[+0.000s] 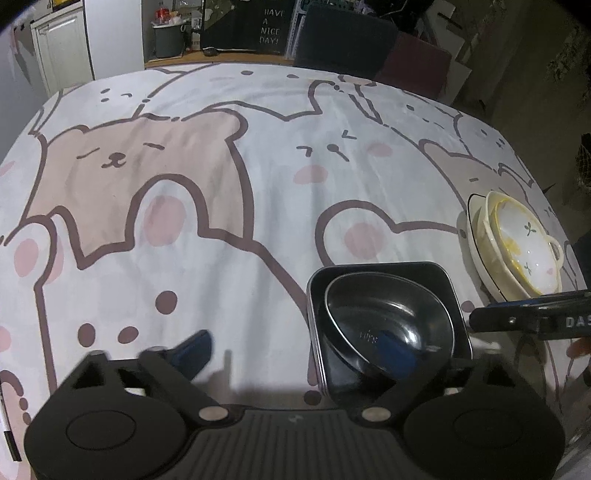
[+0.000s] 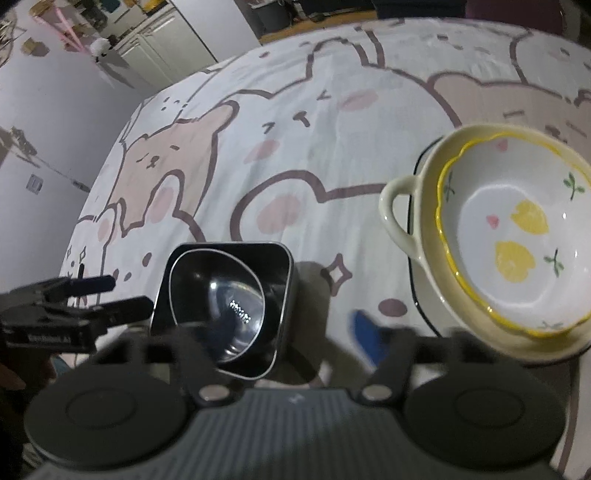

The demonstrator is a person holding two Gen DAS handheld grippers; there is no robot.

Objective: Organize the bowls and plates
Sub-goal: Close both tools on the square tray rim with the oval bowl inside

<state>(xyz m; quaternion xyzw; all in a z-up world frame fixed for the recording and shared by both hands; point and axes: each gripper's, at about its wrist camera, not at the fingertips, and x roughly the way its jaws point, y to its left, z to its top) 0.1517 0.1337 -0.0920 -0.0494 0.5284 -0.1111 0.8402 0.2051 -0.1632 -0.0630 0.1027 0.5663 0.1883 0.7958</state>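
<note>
A round steel bowl sits inside a dark square metal tray on the bear-print cloth. My left gripper is open wide: its right finger hangs over the bowl's inside and its left finger stands outside the tray. My right gripper is open, its blurred fingers on either side of the tray, and the blue pad is clear of the tray's right wall. To the right, a white lemon-print bowl is nested in a cream handled bowl on a black-rimmed plate.
The bear-print cloth covers the whole table. A dark chair and a "have a nice day" sign stand beyond the far edge. A finger of my right gripper reaches in beside the tray.
</note>
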